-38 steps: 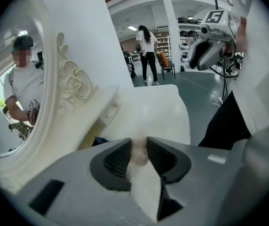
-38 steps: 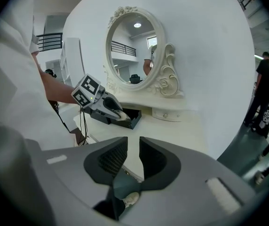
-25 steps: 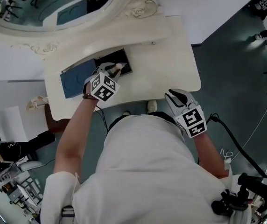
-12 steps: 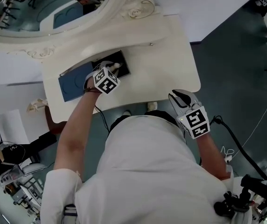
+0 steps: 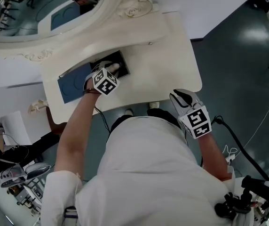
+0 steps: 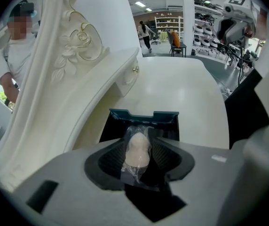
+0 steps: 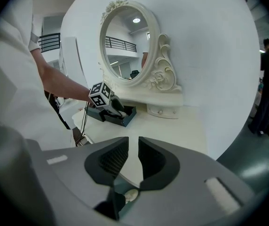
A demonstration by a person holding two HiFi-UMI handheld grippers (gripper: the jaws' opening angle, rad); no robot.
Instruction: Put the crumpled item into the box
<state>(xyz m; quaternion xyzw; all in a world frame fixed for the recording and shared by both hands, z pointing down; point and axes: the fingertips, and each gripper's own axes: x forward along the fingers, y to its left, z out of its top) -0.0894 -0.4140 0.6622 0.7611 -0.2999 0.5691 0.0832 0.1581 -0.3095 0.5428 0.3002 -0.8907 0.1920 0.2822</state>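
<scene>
- The left gripper (image 6: pixel 140 140) is the one that matters here. It's pointed steeply down, right over the open dark box (image 6: pixel 144 114) on the white vanity table (image 5: pixel 162 55).
- Its jaws have just been opening and now stand wide. The crumpled item (image 6: pixel 137 154), a pale lump in clear crinkly film, sits between them. It looks loose to me, leaning on the left-hand pad with a dark gap on the other side, so I'd say they're no longer pinching it.
- The key relation is that the box is straight ahead of the jaw tips and below them. The item's long axis runs along the jaws, nose-first toward the box, so it looks to me like it only has to slide straight down.
- The film could snag on a ribbed pad, so I'd lift slowly.
- The box's blue lid (image 5: pixel 73 81) lies flat just beside the box, out of the way.
- The right gripper (image 7: pixel 133 157) hangs at the near table edge, well apart from the box. Its jaws are only a narrow slit apart, with nothing in them.
</scene>
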